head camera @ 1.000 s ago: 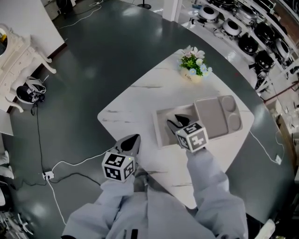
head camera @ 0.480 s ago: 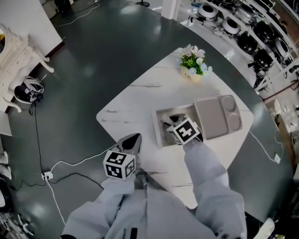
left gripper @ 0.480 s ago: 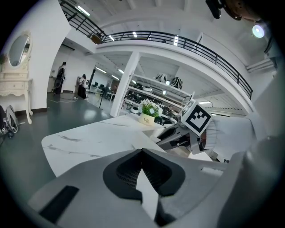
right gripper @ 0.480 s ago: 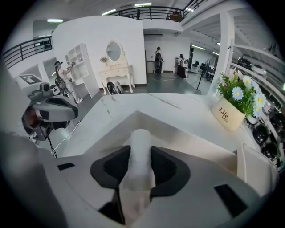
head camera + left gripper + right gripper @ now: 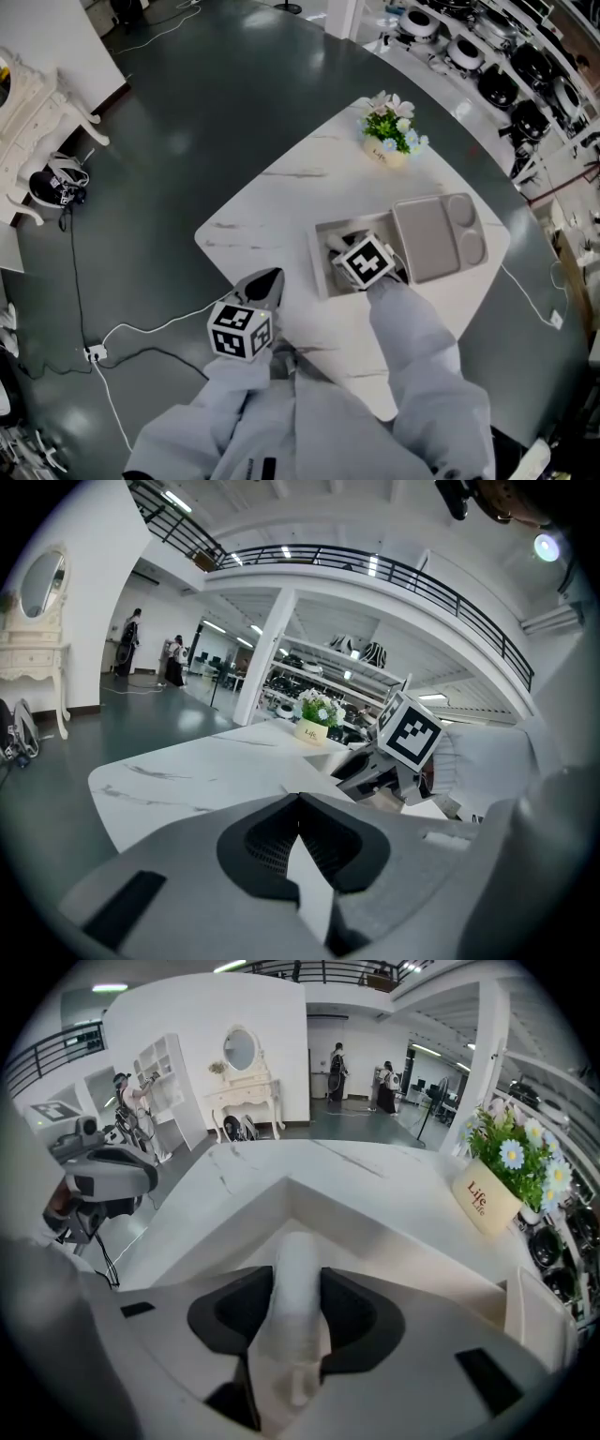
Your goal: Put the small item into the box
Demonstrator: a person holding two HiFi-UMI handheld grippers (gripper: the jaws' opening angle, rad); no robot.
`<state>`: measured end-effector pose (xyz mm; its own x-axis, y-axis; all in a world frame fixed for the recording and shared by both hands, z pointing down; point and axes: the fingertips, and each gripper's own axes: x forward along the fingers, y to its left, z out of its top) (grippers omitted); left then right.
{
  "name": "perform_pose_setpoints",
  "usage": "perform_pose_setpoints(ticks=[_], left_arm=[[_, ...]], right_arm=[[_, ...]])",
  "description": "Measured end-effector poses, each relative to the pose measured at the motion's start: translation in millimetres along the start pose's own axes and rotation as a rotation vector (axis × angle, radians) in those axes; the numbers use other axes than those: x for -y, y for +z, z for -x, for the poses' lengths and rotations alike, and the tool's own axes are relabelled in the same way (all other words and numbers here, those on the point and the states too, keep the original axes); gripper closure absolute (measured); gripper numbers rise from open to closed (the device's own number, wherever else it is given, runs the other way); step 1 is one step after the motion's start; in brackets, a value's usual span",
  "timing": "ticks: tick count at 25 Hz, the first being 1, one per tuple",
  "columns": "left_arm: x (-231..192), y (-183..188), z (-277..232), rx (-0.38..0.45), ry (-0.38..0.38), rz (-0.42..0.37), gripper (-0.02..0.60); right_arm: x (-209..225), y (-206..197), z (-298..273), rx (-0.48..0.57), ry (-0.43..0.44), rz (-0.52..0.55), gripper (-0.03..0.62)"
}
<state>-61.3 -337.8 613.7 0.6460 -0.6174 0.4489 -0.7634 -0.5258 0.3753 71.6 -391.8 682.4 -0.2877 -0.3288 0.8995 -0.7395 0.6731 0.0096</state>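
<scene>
A small white cylindrical item (image 5: pixel 298 1279) sits between the pads of my right gripper (image 5: pixel 296 1312), touching both, while the jaws are opening. That gripper (image 5: pixel 345 247) reaches down into the open white box (image 5: pixel 322 261) on the marble table (image 5: pixel 272 202); its marker cube hides the tips in the head view. The box's pale inner walls (image 5: pixel 375 1232) show just ahead of the jaws. My left gripper (image 5: pixel 265 281) hovers at the table's near left edge, well clear of the box. Its jaws (image 5: pixel 300 799) meet at the tips with nothing held.
The box's grey lid (image 5: pixel 436 239) lies flat against the box's right side. A small pot of flowers (image 5: pixel 389 131) stands at the table's far corner. Dark floor with a white cable (image 5: pixel 141 333) surrounds the table, and a white dresser (image 5: pixel 33 103) stands far left.
My right gripper has moved forward and down into the box with the item over the last second. The left gripper has stayed where it was.
</scene>
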Motion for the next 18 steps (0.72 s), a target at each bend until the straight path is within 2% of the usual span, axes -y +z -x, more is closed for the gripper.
perform_pose_setpoints(ticks=[10,16,18], left_arm=[[1,1,0,-0.001,-0.008,0.0,0.583],[3,8,5,0.014,-0.012,-0.004,0.583],[5,10,7,0.016,-0.014,-0.007,0.583]], right_arm=[[1,-2,7,0.021,0.019,-0.035,0.387],[4,12,32,0.127,-0.017,-0.076,0.409],[1,13,40,0.166,-0.008,-0.096,0.45]])
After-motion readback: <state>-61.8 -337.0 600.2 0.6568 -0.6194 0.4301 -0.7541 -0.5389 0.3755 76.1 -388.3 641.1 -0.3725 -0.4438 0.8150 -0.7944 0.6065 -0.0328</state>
